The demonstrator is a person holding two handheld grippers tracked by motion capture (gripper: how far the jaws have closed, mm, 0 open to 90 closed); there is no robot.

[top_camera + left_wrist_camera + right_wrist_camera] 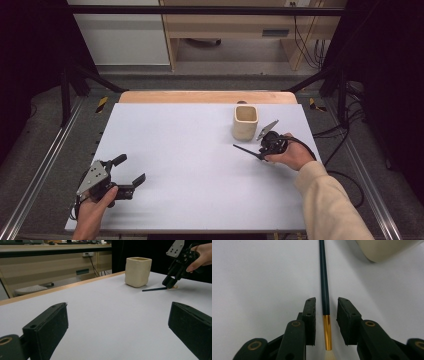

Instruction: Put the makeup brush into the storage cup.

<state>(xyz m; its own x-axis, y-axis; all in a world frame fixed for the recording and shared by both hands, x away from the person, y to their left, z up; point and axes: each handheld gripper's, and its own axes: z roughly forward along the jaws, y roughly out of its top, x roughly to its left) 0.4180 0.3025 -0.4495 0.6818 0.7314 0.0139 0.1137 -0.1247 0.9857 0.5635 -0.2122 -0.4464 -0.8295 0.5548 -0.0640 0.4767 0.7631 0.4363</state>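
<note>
A thin brush with a dark green handle, a gold ferrule and pale bristles lies flat on the white table. My right gripper straddles its ferrule end, one jaw on each side with a small gap to the handle, so it is open. From above, that gripper points down beside a cream cup, and the brush sticks out to its left. My left gripper rests at the table's near left, open and holding nothing.
The cream cup stands upright at the far right of the table, just beyond the brush and the right gripper. Wooden furniture and cables lie past the far edge.
</note>
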